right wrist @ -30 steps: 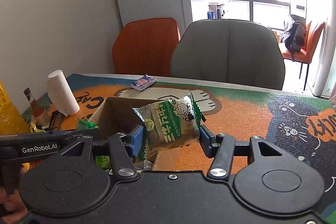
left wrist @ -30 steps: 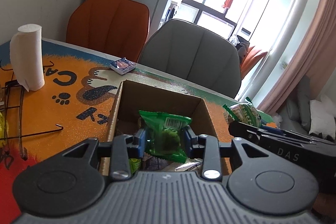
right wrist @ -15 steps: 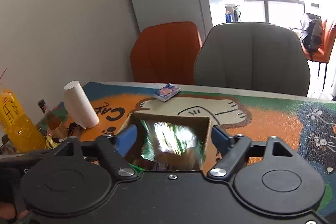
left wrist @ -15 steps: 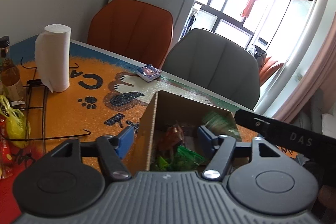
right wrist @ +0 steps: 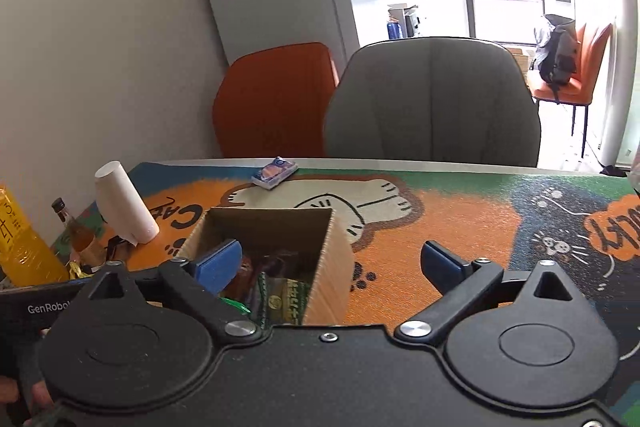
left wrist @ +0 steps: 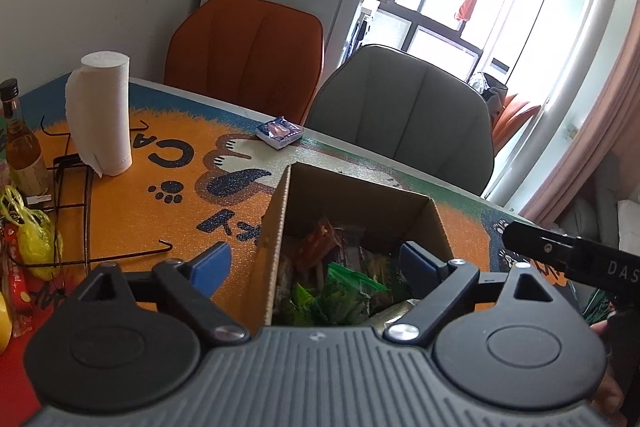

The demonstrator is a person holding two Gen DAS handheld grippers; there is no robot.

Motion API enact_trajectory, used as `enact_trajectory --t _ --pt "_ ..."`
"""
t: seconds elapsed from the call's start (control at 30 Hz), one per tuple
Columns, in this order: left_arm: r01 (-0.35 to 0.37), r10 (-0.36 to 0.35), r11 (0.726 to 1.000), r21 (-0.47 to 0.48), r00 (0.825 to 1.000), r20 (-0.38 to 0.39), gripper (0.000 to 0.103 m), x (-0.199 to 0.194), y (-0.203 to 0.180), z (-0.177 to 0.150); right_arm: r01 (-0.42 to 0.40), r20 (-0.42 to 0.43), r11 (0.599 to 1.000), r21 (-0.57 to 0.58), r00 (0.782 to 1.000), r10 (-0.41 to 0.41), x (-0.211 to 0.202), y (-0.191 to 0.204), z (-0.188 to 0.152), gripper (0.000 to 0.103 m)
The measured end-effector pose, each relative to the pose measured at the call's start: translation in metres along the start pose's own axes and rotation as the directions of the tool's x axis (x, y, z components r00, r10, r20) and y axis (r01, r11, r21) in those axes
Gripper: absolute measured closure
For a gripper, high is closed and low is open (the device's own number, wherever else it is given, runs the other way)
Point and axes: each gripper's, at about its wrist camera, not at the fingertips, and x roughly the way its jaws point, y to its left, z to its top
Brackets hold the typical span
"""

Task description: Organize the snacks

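Note:
An open cardboard box (left wrist: 360, 191) (right wrist: 324, 259) stands on the cat-print table mat and holds several snack packets. A bright green packet (left wrist: 348, 287) lies on top of the pile, and a pale green-and-white packet (right wrist: 286, 301) rests against the box's right wall. My left gripper (left wrist: 314, 265) hovers over the box's left wall; its jaws are opening, with nothing gripped between them. My right gripper (right wrist: 334, 263) hangs over the box's right wall, its jaws also opening and holding nothing. A small blue-and-pink packet (left wrist: 279, 131) (right wrist: 275, 172) lies at the table's far edge.
A paper towel roll (left wrist: 100, 113) (right wrist: 126, 209), a brown bottle (left wrist: 20, 143), a yellow bottle (right wrist: 20, 247), a black wire rack (left wrist: 86, 227) and a yellow bag (left wrist: 34, 235) crowd the left side. An orange chair (left wrist: 244, 55) and a grey chair (left wrist: 404, 111) stand behind the table.
Both grippers have opened wide and let go of their packets: the green one and the pale green-and-white one now lie in the box. Both views have shifted slightly over the box.

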Motion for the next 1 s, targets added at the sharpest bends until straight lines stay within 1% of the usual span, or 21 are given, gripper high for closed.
enact_trajectory --t 0.07,0.17,0.3,0.47,0.77,1.0 --pt "0.001 -0.001 1.000 0.015 1.000 0.001 0.005 -0.002 -0.005 -0.002 0.008 -0.001 1.000 0.003 1.000 -0.008 -0.006 -0.004 -0.002 0.001" --pt "-0.008 0.009 1.000 0.029 1.000 -0.003 0.000 -0.005 -0.010 -0.006 0.011 -0.004 1.000 0.010 1.000 -0.011 -0.016 -0.011 -0.005 0.000" --pt "-0.015 0.016 0.999 0.043 1.000 -0.015 0.000 -0.008 -0.017 -0.013 0.000 -0.022 0.999 0.033 1.000 0.001 -0.026 -0.022 -0.011 0.000" --pt "-0.012 0.013 0.998 0.065 1.000 -0.016 0.000 -0.017 -0.026 -0.022 -0.002 -0.039 1.000 0.030 0.999 0.003 -0.035 -0.029 -0.019 0.000" --pt "-0.008 0.008 0.994 0.113 1.000 -0.002 0.000 -0.039 -0.047 -0.038 -0.015 -0.032 1.000 0.018 0.999 0.016 -0.060 -0.042 -0.031 0.000" --pt "-0.015 0.016 0.989 0.150 1.000 -0.004 0.000 -0.050 -0.064 -0.055 0.004 -0.037 1.000 -0.015 0.999 -0.005 -0.077 -0.048 -0.047 0.000"
